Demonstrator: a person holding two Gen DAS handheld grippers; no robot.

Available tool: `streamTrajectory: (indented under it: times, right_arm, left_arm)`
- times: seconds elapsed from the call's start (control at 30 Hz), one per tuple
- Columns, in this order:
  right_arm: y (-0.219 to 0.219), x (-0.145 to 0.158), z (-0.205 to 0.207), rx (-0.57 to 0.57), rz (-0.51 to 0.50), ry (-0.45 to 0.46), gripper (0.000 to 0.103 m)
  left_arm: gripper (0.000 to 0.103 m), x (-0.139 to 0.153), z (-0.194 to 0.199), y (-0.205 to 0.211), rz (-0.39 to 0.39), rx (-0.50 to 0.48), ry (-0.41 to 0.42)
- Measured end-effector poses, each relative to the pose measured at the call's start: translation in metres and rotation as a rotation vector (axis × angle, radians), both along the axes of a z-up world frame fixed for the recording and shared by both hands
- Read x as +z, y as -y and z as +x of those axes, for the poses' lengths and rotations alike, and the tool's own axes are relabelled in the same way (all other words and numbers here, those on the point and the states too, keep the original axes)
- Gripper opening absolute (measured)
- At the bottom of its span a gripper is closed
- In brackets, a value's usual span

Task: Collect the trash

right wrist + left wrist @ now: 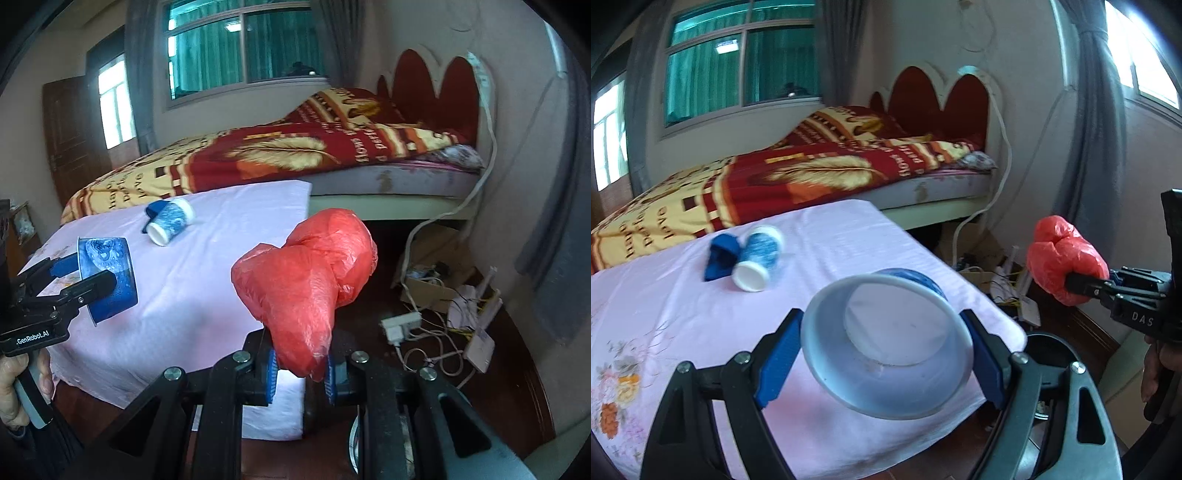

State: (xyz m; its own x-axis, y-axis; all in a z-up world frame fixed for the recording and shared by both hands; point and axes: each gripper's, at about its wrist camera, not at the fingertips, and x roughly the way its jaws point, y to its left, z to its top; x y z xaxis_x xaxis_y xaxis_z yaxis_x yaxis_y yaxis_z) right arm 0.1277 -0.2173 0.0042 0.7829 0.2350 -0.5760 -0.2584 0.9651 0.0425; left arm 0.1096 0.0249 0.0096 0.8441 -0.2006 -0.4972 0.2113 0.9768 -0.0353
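Note:
My left gripper (884, 363) is shut on a blue and white paper cup (886, 343), held on its side above the table's near right corner; it also shows in the right wrist view (107, 280). My right gripper (301, 373) is shut on a crumpled red plastic bag (310, 291), held off the table's right edge; the bag also shows in the left wrist view (1065, 254). A second blue and white paper cup (757, 258) lies on its side on the pink tablecloth (683, 314), touching a crumpled blue scrap (720, 254).
A dark round bin rim (1049, 343) shows low beside the table's right corner. A bed with a red and yellow blanket (775, 177) stands behind the table. A cardboard box, power strip (402, 325) and cables lie on the floor at right.

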Motion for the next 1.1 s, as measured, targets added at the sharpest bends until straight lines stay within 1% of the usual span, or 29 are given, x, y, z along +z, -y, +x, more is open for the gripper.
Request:
streamTrajectory:
  times: [0.27, 0.57, 1.1]
  right_arm:
    - [0.054, -0.005, -0.014, -0.092, 0.011, -0.010, 0.021]
    - [0.097, -0.016, -0.030, -0.156, 0.016, -0.025, 0.021]
    - [0.167, -0.045, -0.062, -0.260, 0.020, -0.070, 0.021]
  left_arm:
    - [0.084, 0.003, 0.002, 0.050, 0.007, -0.094, 0.004]
    - [0.084, 0.002, -0.001, 0.100, 0.020, -0.185, -0.002]
    - [0.084, -0.015, -0.005, 0.180, 0.031, -0.327, -0.043]
